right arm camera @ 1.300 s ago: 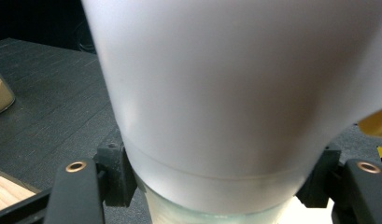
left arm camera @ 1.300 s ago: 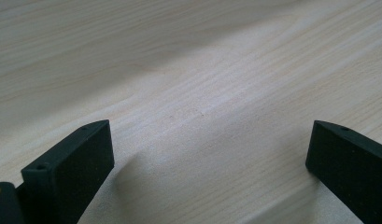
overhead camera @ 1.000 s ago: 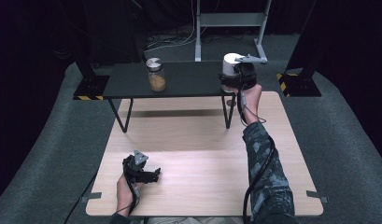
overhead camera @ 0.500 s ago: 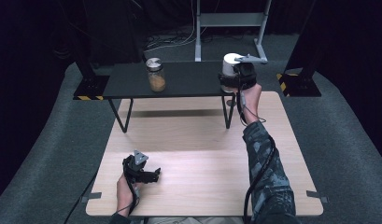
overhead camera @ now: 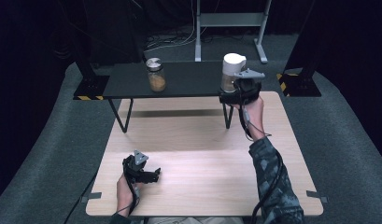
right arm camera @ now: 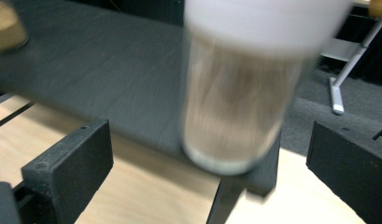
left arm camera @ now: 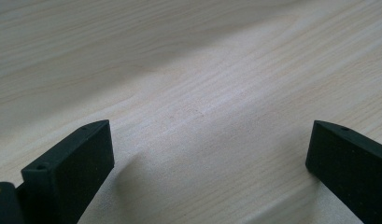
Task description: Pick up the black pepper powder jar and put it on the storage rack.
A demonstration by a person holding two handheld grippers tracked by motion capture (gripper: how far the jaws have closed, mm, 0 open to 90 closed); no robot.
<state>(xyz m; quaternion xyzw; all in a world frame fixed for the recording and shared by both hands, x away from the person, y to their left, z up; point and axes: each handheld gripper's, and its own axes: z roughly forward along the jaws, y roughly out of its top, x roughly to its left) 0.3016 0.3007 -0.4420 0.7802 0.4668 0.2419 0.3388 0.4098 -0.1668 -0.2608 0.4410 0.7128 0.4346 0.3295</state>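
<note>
My landmark is the white-capped jar (overhead camera: 231, 72), which stands upright on the right end of the low black shelf (overhead camera: 188, 80), close to that end's front corner and set above the desk (overhead camera: 202, 154). My right gripper (overhead camera: 240, 89) sits just on my side of that jar, and its jaws have just been opening. In the right gripper view they stand spread wide, and the jar (right arm camera: 240, 88) rises between and beyond them with a clear gap to each, so nothing is pinched. The jar's long axis runs straight up, its white cap on top and the glass base resting on the shelf's edge. From my gripper it lies dead ahead and slightly high, so I judge any next move here is either a straight pull back toward me to clear the glass, or a push forward to take it around its middle. The second jar (overhead camera: 156, 74), holding something amber, stands well to the left of the white-capped one on the same shelf. My left gripper (overhead camera: 149, 175) rests far from the landmark, low on the near left of the desk, its jaws apart over bare wood, holding nothing. The right hand is plainly the nearer one.
</note>
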